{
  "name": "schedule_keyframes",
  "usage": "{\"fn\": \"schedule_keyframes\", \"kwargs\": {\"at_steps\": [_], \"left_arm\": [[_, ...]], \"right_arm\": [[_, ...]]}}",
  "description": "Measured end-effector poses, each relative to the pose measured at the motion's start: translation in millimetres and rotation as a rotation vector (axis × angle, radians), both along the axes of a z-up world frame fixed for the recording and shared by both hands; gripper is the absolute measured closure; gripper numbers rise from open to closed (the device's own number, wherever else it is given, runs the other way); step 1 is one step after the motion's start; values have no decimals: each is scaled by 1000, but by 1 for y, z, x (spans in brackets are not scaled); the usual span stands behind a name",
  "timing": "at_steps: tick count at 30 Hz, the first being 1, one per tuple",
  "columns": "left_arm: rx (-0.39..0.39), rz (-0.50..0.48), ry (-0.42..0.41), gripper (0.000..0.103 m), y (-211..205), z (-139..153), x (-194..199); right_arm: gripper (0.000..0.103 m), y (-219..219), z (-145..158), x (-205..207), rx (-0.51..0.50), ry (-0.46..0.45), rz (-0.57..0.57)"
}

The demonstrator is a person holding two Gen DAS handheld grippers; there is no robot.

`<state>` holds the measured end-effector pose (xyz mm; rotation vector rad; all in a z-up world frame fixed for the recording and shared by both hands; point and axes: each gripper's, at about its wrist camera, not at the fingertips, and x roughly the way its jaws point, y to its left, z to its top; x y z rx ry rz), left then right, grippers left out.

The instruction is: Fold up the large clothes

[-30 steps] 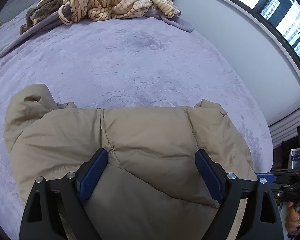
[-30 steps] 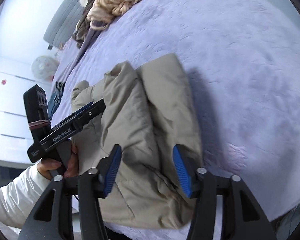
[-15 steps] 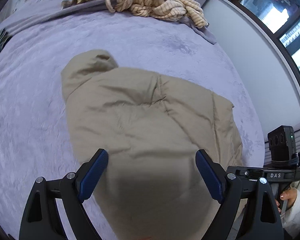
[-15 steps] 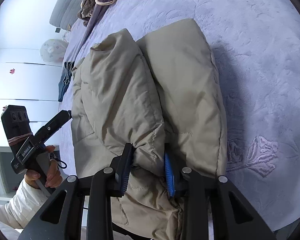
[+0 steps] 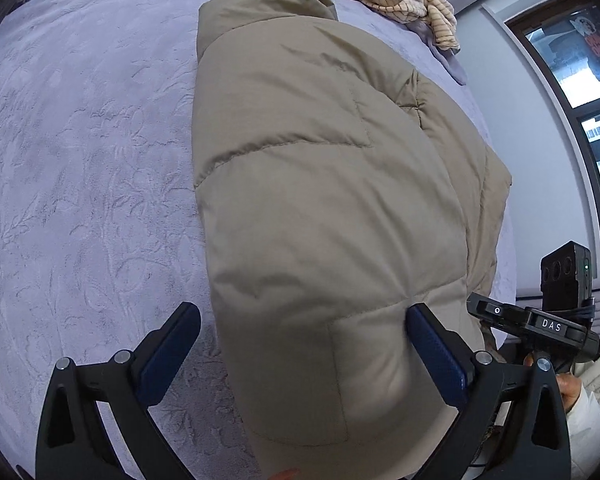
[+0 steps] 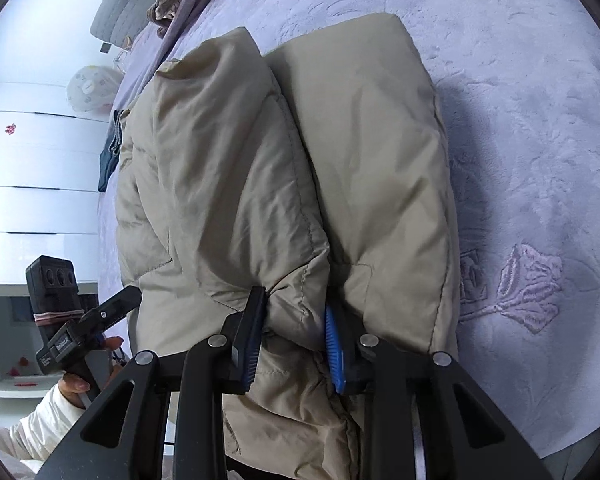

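The tan puffer jacket (image 6: 284, 184) was lying folded up on the purple bed (image 5: 80, 152), near its front edge. The right tongs (image 6: 294, 344) were clamped on a bunched ridge of fabric at the near end, while the left tongs (image 5: 300, 356) hung spread wide over the jacket, gripping nothing. I'd say the left should pinch the matching corner so both ends lift evenly, otherwise that puffy bundle probably springs open.
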<state>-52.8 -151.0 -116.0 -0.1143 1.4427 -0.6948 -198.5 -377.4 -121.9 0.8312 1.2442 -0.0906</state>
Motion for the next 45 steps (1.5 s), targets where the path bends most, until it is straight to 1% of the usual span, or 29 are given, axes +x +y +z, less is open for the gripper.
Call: {"fn": "schedule_keyframes", "kwargs": {"at_steps": [3,9,10,11,14,16,17,20,22,26,31,33,37,39,41,45], "left_arm": [[19,-18,-27,0,-2,6,4],[34,-56,-30,0,-4,14,11],[35,-57,-32,0,-4,16,12],[36,-60,-34,0,-3,18,13],[30,-69,-45,0,1,24,16],[29,-77,-50,0,4,26,17],[27,-77,-49,0,7,27,17],[15,-73,-40,0,13,28,20],[9,-72,-34,0,16,28,21],[7,-68,-22,0,20,25,23],[3,-31,0,0,22,25,27],[-14,-31,6,0,20,26,29],[-72,-23,49,0,21,26,38],[-77,-12,63,0,19,22,44],[-82,-2,83,0,16,18,48],[-129,19,136,0,17,9,52]], "right_arm": [[73,9,9,6,-92,17,2],[70,24,29,9,-243,46,-39],[66,27,34,8,-264,44,-47],[65,30,38,6,-284,45,-54],[54,35,49,-2,-304,49,-80],[39,39,56,-8,-325,44,-95],[36,40,58,-11,-331,39,-102],[35,40,65,-20,-340,34,-123],[18,39,66,-24,-329,32,-129],[18,35,64,-27,-300,34,-121],[17,23,58,-11,-249,46,-68],[17,17,57,-5,-234,45,-48],[16,-2,54,3,-189,26,-21],[16,-12,52,7,-163,21,-20],[16,-22,50,8,-125,7,-23],[16,-44,36,11,-25,-15,-52]]}}
